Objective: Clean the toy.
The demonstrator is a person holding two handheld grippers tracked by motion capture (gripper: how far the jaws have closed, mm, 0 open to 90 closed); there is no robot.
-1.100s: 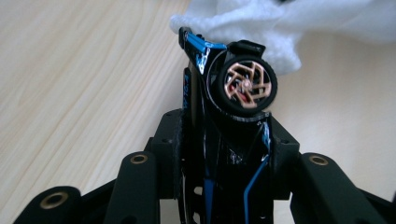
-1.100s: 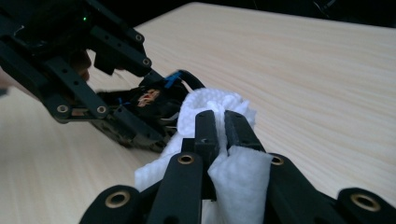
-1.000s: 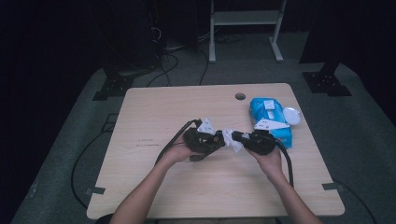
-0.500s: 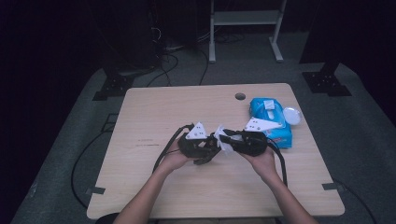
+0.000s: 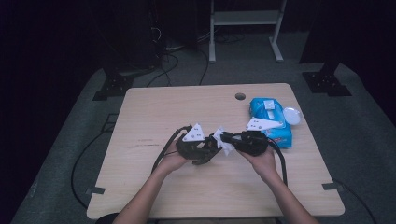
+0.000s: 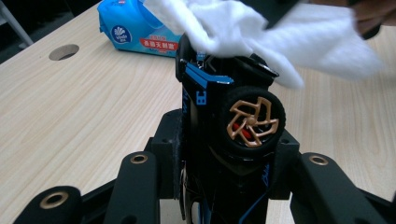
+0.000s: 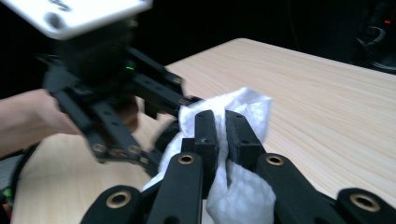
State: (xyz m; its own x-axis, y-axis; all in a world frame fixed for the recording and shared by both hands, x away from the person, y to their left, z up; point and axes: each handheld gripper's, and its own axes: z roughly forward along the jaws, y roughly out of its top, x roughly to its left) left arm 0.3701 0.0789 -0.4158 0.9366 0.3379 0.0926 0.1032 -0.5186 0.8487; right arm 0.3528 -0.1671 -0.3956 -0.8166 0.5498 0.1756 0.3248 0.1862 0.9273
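My left gripper [image 6: 227,154] is shut on a black and blue toy car [image 6: 219,116] with a bronze-spoked wheel, which stands on end between the pads. My right gripper [image 7: 223,135] is shut on a crumpled white wipe [image 7: 247,105]. The wipe [image 6: 261,32] drapes over the car's upper end. In the high view both grippers meet tip to tip over the table's middle, the left gripper [image 5: 212,148] facing the right gripper [image 5: 225,138] with the wipe [image 5: 223,143] between them. From the right gripper view the left gripper [image 7: 107,107] is close in front, held by a hand.
A blue pack of wipes [image 5: 271,121] lies at the table's right side with a round white lid [image 5: 291,115] beside it. The wooden table [image 5: 163,112] has a cable hole [image 5: 240,96] near its far edge. Cables trail from both grippers towards the near edge.
My right gripper has moved a little to the left with the wipe, closer onto the car. The left gripper has stayed almost in place.
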